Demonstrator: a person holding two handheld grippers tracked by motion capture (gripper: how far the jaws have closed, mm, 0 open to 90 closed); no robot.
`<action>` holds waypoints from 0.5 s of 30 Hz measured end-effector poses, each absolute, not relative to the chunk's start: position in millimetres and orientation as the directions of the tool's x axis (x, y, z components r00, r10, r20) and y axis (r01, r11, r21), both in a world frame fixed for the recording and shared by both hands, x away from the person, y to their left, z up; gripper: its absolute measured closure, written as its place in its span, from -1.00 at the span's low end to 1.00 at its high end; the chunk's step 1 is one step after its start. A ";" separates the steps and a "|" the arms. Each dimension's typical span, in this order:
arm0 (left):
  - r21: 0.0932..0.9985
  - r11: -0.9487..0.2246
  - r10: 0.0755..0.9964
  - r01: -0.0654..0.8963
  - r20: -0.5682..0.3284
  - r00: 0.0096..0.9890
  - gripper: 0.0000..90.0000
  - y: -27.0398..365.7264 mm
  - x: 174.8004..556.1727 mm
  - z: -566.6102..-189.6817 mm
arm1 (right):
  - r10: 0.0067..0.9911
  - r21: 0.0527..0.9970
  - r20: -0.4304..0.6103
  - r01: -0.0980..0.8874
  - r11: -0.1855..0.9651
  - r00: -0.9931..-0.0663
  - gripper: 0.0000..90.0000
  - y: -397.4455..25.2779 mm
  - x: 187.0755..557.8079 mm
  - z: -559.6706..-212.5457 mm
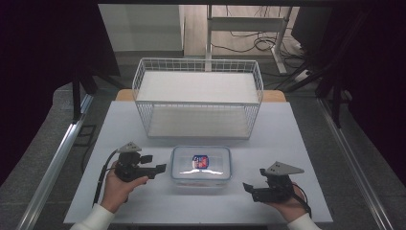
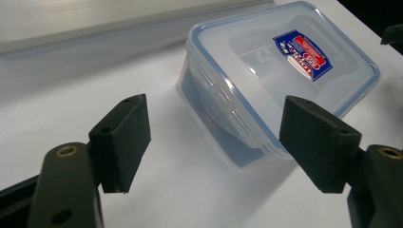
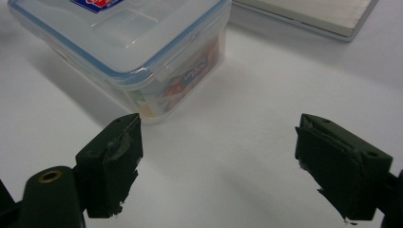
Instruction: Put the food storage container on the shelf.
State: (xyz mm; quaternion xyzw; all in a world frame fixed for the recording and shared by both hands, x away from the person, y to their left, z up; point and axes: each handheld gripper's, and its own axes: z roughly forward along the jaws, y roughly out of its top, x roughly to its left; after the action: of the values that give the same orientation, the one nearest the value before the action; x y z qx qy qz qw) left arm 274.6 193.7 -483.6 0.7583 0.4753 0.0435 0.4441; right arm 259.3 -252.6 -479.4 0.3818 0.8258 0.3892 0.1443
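From the high view, a white bench (image 1: 287, 143) carries a clear plastic box (image 1: 201, 167) with a snap-on lid, lying near the middle of the front edge. A red and blue label (image 1: 200, 161) sits on the lid. Behind the box, toward the far edge, stands a white wire basket (image 1: 197, 96), well apart from the box, with bare bench between them. The left hand-held gripper (image 1: 155, 164) is held just beside the box's left end, its jaws apart and pointing at the box. The right hand-held gripper (image 1: 253, 184) sits near the front right corner of the bench, off the box's right end, jaws also apart. Both hands come in with white sleeves (image 1: 93, 218) from the front edge. Beyond the far edge there are desk legs and loose cables (image 1: 258, 43) on the floor.

In the left gripper view, the left hand-held gripper (image 2: 214, 137) has its two black jaws spread wide with nothing between them but bare bench. The box (image 2: 280, 80) lies just ahead, one corner pointing between the jaws, the label (image 2: 304, 54) plain on the lid.

In the right gripper view, the right hand-held gripper (image 3: 216, 156) is likewise spread, empty. The box (image 3: 138, 52) stands just past the left jaw, not touching it; colourful contents show through its wall. A flat pale panel (image 3: 309, 14) lies at the top right.
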 end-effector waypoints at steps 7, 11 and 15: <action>0.701 -0.127 0.737 0.701 -0.407 0.540 -0.47 191.6 278.2 -484.8 | 0.730 0.757 0.133 0.544 0.362 -0.671 -0.64 -247.4 258.7 -476.4; 0.681 -0.095 0.719 0.726 -0.457 0.523 -0.51 189.7 286.8 -488.7 | 0.720 0.756 0.145 0.545 0.361 -0.679 -0.64 -244.4 259.1 -476.6; 0.660 -0.076 0.691 0.748 -0.506 0.516 -0.54 185.8 296.7 -492.9 | 0.717 0.753 0.148 0.548 0.365 -0.681 -0.64 -242.4 261.2 -477.7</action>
State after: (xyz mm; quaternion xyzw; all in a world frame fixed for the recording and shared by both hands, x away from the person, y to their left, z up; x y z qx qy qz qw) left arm 296.7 185.8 -492.9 0.7327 0.4908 -0.0301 0.4704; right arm 261.2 -242.4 -477.7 0.3859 0.8195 0.4109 0.1030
